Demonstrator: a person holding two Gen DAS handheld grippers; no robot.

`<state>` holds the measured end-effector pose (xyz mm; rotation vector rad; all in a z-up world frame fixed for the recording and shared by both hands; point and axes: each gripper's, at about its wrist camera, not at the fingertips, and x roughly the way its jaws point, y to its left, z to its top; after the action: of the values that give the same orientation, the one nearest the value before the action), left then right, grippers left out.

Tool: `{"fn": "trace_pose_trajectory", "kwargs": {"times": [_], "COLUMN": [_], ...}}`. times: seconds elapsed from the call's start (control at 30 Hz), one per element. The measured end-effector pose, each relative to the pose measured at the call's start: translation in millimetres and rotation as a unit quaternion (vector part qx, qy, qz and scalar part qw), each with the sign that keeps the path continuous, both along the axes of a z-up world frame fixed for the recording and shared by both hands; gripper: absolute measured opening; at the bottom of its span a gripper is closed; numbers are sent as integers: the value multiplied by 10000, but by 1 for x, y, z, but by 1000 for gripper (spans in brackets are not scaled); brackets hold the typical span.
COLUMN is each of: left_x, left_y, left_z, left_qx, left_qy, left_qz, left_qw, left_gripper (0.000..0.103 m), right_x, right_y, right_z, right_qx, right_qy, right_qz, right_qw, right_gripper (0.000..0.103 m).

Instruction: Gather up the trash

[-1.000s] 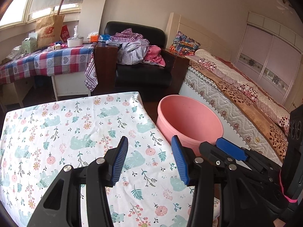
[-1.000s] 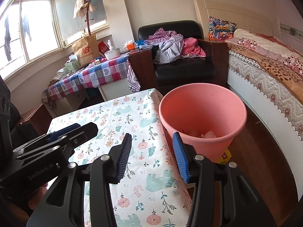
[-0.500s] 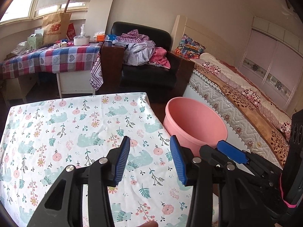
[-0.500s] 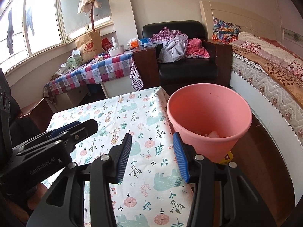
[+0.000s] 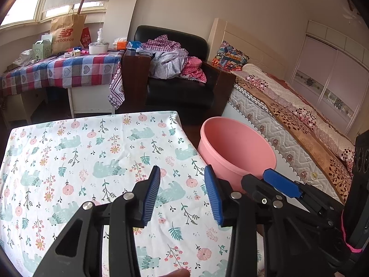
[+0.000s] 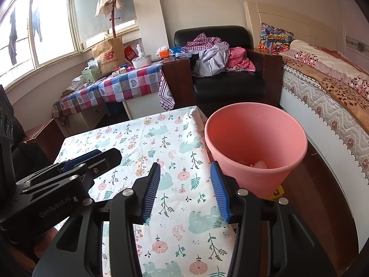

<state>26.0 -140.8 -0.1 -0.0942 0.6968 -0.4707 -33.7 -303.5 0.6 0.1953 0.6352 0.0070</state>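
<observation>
A pink bucket (image 5: 237,152) stands on the floor at the right edge of a table with a floral bear-print cloth (image 5: 80,157). In the right wrist view the bucket (image 6: 256,138) holds some pale crumpled trash (image 6: 258,164) at its bottom. My left gripper (image 5: 182,194) is open and empty above the cloth. My right gripper (image 6: 185,191) is open and empty above the table's right edge, just left of the bucket. Each gripper shows in the other's view: the right one (image 5: 279,182) and the left one (image 6: 92,159). No trash shows on the cloth.
A black armchair (image 5: 180,78) piled with clothes stands behind the table. A plaid-covered side table (image 5: 69,69) with a paper bag and small items is at the back left. A bed (image 5: 299,120) runs along the right. A small yellow item (image 6: 278,191) lies by the bucket's base.
Both grippers have pulled back and risen a little, so the table and bucket look smaller and farther. Both stay open and empty.
</observation>
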Motion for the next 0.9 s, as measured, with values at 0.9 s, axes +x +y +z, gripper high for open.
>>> {"fn": "trace_pose_trajectory", "kwargs": {"times": [0.9], "left_x": [-4], "left_y": [-4], "left_z": [-7], "left_qx": [29], "left_qy": [35], "left_qz": [-14], "left_qw": [10000], "left_gripper": [38], "right_x": [-1], "right_y": [3], "right_z": [-7], "right_qx": [50], "right_qy": [26], "right_qz": [-24], "right_qw": [10000], "right_gripper": [46]}}
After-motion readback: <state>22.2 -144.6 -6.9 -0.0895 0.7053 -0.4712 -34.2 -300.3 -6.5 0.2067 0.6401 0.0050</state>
